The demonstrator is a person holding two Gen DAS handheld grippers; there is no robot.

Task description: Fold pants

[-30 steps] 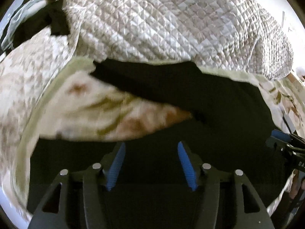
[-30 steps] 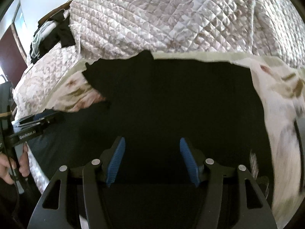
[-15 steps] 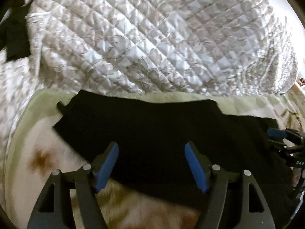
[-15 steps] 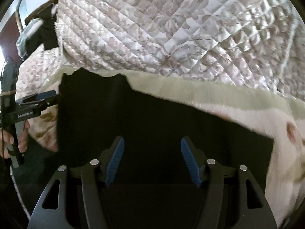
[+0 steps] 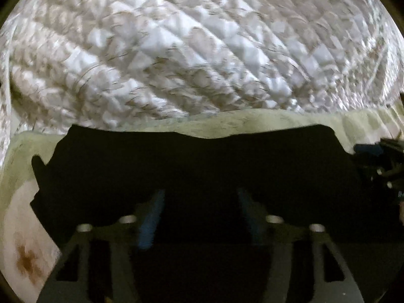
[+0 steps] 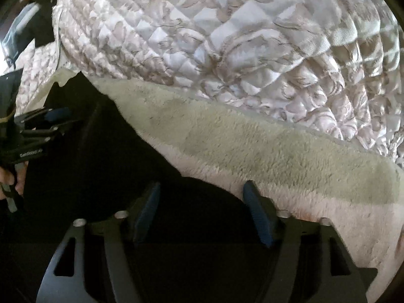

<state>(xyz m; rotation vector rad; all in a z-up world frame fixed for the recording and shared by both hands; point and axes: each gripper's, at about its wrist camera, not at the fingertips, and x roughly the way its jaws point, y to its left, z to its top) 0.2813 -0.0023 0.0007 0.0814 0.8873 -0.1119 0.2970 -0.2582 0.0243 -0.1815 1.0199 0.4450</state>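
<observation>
Black pants lie flat on a fleece blanket; in the right wrist view the pants fill the lower left. My left gripper is open, low over the pants, its blue pads apart with black cloth beneath. My right gripper is open over the pants' right edge, where black cloth meets the blanket. The right gripper shows at the right edge of the left wrist view. The left gripper shows at the left of the right wrist view, held by a hand.
A quilted cream bedspread rises behind the pants and fills the upper half of both views. Dark clothing lies at the far upper left. The blanket has a brown floral print at lower left.
Both grippers have moved forward and lower toward the far edge of the pants. The quilt looms closer. The right gripper has shifted toward the pants' right edge, over the blanket. Jaws stay open.
</observation>
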